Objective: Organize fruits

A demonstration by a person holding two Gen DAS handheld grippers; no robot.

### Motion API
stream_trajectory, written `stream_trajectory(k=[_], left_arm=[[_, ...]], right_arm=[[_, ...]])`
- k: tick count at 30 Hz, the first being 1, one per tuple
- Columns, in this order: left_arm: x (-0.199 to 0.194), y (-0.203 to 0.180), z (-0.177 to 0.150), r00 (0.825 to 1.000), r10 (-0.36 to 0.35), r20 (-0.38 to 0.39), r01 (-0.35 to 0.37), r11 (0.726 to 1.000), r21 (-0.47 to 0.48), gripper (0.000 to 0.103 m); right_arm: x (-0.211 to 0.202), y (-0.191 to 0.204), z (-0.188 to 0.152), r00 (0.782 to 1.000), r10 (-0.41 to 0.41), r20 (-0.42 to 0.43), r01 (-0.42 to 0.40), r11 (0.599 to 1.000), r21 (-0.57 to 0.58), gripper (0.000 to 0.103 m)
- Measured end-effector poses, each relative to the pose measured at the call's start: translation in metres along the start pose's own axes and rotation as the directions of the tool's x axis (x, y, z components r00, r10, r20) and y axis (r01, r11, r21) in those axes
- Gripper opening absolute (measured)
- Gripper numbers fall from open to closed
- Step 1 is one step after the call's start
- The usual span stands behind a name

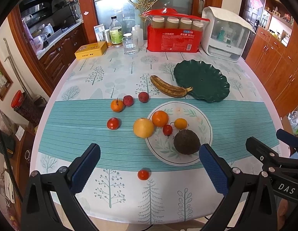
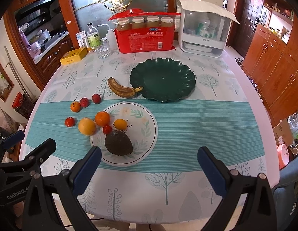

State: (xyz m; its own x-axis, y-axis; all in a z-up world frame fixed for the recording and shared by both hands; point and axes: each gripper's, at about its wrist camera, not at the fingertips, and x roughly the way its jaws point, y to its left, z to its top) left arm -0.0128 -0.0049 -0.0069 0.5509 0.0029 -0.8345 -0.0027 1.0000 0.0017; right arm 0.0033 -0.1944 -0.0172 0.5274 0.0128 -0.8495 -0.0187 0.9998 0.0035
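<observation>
Both grippers — left gripper (image 1: pixel 149 164), right gripper (image 2: pixel 149 166) — jaws spread, empty; nothing lifted yet — next, grasp banana (image 2: pixel 120 90) for green plate (image 2: pixel 176 71).

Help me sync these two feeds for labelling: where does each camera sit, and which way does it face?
Left wrist: on the left gripper, facing across the table at the avocado; own open jaws show, right gripper alongside.
Right wrist: on the right gripper, facing the green plate; own open jaws show, left gripper alongside.
Shared: avocado, banana, green plate.
</observation>
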Motion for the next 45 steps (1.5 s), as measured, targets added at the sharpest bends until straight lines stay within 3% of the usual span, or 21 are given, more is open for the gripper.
stream_trajectory(k=[17, 21, 36, 41, 45], left_arm=[[-0.013, -0.008, 0.001, 0.999, 0.049, 0.015, -0.048, 0.997, -0.056, 0.102], [-0.018, -0.007, 0.000, 0.998, 0.063, 0.021, -0.062, 0.995, -0.072, 0.102], [-0.012, 0.013, -0.001, 0.997, 0.075, 0.015, -0.072, 0.989, -0.133, 0.102], [0.000, 0.015, -0.001, 0.995, 0.099, 0.008, -0.098, 0.990, -0.105, 0.102], [0.013, 0.023, -0.004, 0.997, 0.074, -0.017, -0.075, 0.993, -0.096, 0.102]], right_arm=[[-0.003, -0.008, 0.006, 0.998, 0.061, 0.015, -0.060, 0.996, -0.070, 0.100], [-0.005, -0.009, 0.010, 0.998, 0.033, 0.045, -0.029, 0.995, -0.092, 0.100], [-0.014, -0.005, 0.018, 0.981, 0.137, 0.138, -0.127, 0.989, -0.075, 0.100], [-0.001, -0.001, 0.020, 0.987, 0.143, 0.078, -0.137, 0.988, -0.074, 0.100], [0.015, 0.006, 0.019, 0.996, 0.078, 0.043, -0.073, 0.991, -0.114, 0.100]])
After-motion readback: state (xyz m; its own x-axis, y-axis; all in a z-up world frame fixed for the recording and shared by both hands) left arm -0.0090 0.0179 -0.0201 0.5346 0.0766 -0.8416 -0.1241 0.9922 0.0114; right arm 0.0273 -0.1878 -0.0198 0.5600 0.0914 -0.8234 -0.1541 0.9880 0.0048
